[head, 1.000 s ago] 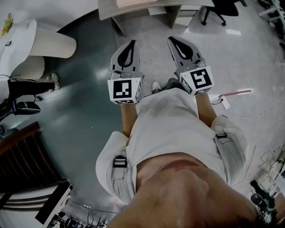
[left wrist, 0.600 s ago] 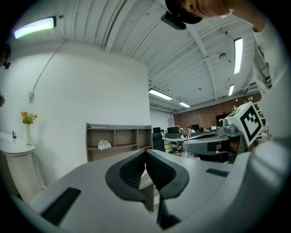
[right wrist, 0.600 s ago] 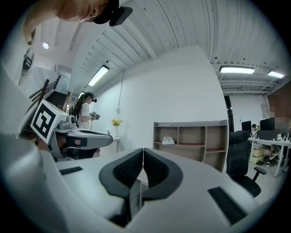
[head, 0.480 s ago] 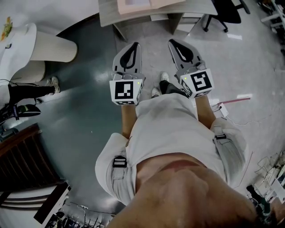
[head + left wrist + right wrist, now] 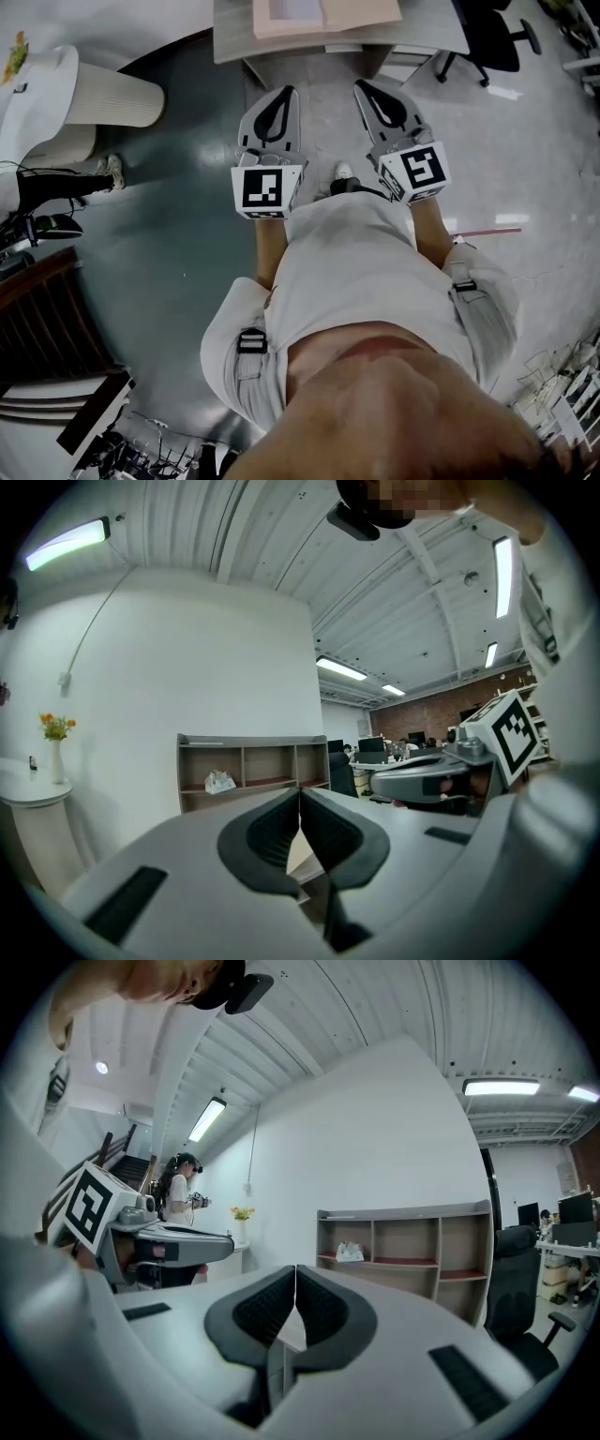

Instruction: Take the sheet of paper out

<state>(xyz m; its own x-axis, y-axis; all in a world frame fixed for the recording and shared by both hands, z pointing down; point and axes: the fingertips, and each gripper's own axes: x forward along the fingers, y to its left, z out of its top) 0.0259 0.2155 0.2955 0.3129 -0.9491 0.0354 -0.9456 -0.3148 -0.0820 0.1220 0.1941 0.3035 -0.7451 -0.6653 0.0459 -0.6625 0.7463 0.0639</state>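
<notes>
Sheet (image 5: 298, 9) flat on folder (image 5: 361, 13); folder's long axis left-right

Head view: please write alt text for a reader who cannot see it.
From above, a person holds the grey left gripper and grey right gripper side by side, both shut and empty, pointing toward a pale wooden desk bearing a beige folder.
</notes>
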